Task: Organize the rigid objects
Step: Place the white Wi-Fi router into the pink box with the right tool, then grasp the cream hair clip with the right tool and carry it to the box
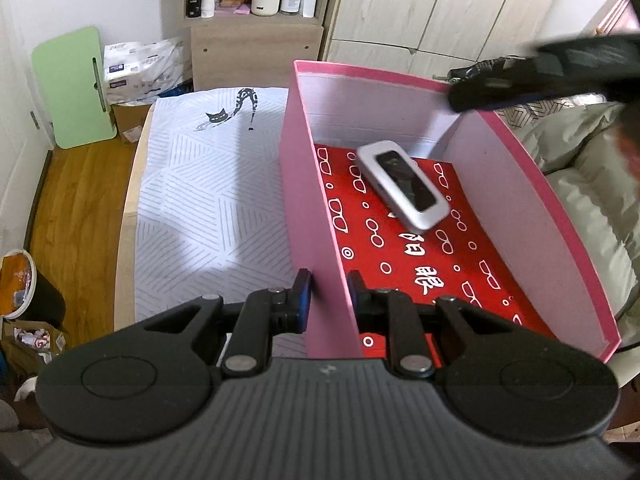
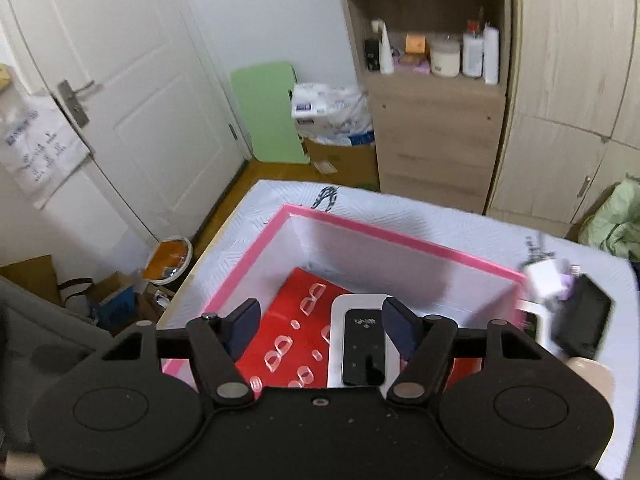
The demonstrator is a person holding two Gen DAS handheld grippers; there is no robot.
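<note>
A pink box [image 1: 316,184] with a red patterned floor stands on the bed. A silver device with a black screen [image 1: 402,188] lies inside it, also seen in the right wrist view [image 2: 362,344]. My left gripper [image 1: 329,296] is shut on the box's left wall, one finger outside and one inside. My right gripper [image 2: 316,328] is open and empty, high above the box [image 2: 400,240], with the device below it. It shows as a blurred black shape [image 1: 540,76] over the box's far corner in the left wrist view.
A white cube [image 2: 544,280] and a black object [image 2: 584,320] lie on the bed right of the box. The striped bedsheet [image 1: 208,200] spreads to the left. A shelf unit [image 2: 432,80], wardrobe, door and floor clutter surround the bed.
</note>
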